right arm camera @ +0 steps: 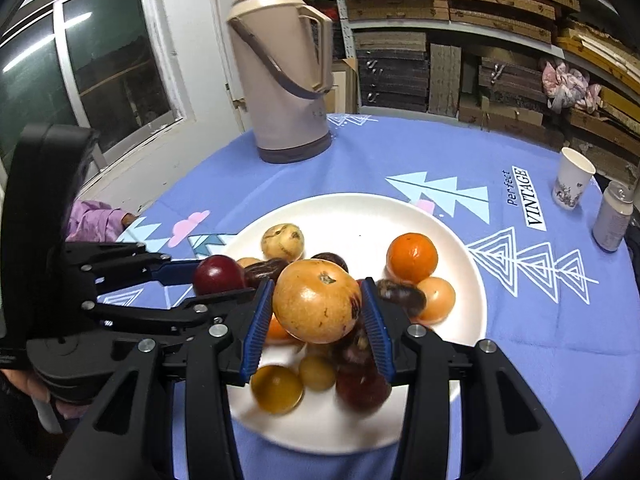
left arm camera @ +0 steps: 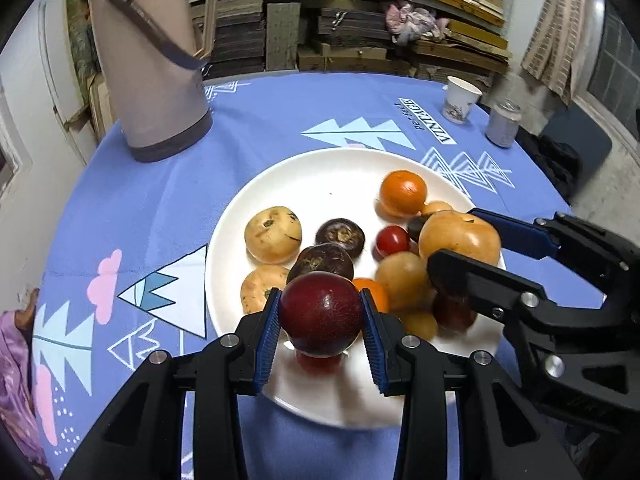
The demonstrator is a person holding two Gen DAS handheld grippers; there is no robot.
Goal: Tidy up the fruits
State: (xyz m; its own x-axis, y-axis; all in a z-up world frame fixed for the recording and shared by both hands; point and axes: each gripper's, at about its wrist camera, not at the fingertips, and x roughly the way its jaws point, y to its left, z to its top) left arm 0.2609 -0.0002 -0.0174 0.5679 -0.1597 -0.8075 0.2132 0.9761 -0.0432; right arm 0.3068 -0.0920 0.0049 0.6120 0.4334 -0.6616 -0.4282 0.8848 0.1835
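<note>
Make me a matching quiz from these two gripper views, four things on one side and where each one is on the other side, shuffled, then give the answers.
Things:
1. dark red plum
2. large yellow-orange fruit
3. paper cup
4. thermos jug

Places:
A. standing on the blue tablecloth beside a can
B. between the pads of the right gripper
C. standing on the cloth beyond the white plate
D. between the pads of the left gripper

Pairs: 1-D, 2-B, 3-A, 4-C

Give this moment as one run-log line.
left hand-held gripper: grips dark red fruit | right hand-held gripper: grips yellow-orange fruit | both over white plate
</note>
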